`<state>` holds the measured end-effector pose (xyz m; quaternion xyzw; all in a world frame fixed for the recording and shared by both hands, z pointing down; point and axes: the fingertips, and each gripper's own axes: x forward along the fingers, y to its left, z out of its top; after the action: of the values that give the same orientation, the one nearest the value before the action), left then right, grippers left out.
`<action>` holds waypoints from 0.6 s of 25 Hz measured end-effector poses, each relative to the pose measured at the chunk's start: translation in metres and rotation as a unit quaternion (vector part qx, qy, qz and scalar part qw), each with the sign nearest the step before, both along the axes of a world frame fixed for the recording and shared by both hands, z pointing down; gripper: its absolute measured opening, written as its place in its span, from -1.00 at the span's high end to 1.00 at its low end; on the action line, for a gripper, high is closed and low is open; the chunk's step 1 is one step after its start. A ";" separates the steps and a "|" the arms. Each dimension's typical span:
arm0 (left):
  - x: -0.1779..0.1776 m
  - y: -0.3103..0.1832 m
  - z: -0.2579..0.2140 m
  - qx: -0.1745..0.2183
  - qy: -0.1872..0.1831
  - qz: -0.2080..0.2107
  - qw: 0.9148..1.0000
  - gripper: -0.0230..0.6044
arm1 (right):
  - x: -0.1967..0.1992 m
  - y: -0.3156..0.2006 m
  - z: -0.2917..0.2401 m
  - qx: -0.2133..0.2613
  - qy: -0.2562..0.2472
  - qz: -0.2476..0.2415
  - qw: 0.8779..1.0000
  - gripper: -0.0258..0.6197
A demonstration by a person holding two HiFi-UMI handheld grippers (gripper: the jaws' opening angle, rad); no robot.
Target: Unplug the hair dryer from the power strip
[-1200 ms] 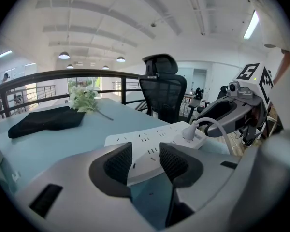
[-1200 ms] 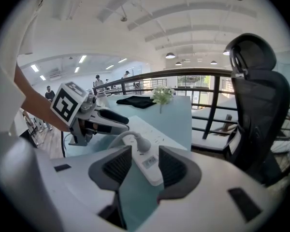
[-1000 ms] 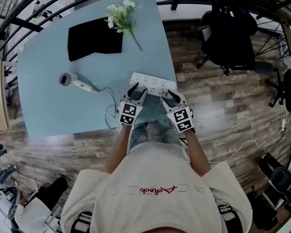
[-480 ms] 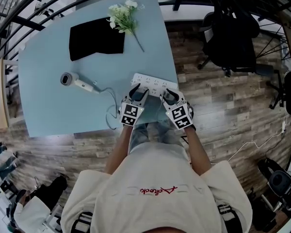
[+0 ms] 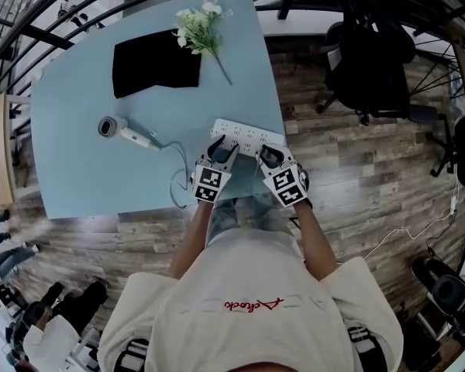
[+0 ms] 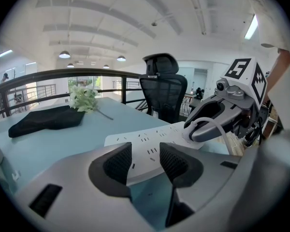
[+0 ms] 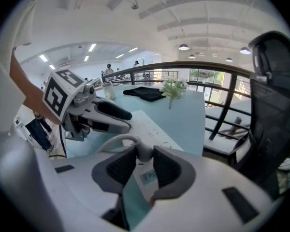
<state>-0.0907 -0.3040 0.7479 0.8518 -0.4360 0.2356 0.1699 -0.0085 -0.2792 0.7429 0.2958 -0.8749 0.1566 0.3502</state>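
At the far left of the light blue table (image 5: 77, 173), the hair dryer (image 5: 108, 126) is lying on its side, well apart from both tongs. Farther back, a black cloth (image 5: 156, 64) is lying flat, with a bunch of white flowers (image 5: 198, 25) resting at its right edge.

The white power strip (image 5: 244, 134) is sitting at the table's near right edge, running left to right. The left gripper (image 5: 222, 147) is hovering at the strip's left end. In the left gripper view its pads are standing spread, with the strip's edge showing in the gap and nothing pinched.

Just to the right, the right gripper (image 5: 268, 155) is pointing down at the strip's right end. Its jaws have just been closing, and they are now pinching the white plug (image 7: 144, 151) between the pads. The dryer's cord (image 7: 118, 138) is arching away from the plug toward the left. The plug is still sitting in the strip.

Right of the table, a black office chair (image 5: 368, 53) is standing on the wood floor (image 5: 356, 177).
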 end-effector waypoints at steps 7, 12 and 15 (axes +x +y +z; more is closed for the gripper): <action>0.000 0.001 -0.001 -0.001 -0.002 0.001 1.000 0.38 | 0.000 -0.003 -0.005 -0.027 -0.033 0.031 0.999 0.55; 0.000 0.000 -0.001 -0.002 0.000 -0.001 1.000 0.38 | 0.002 -0.004 -0.004 -0.053 -0.053 0.050 0.996 0.55; 0.000 0.000 0.000 -0.002 0.000 -0.002 1.000 0.38 | 0.004 -0.006 -0.009 -0.058 -0.074 0.063 0.994 0.55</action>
<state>-0.0908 -0.3043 0.7475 0.8505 -0.4373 0.2359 0.1724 -0.0046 -0.2853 0.7341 0.3173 -0.8673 0.2508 0.2902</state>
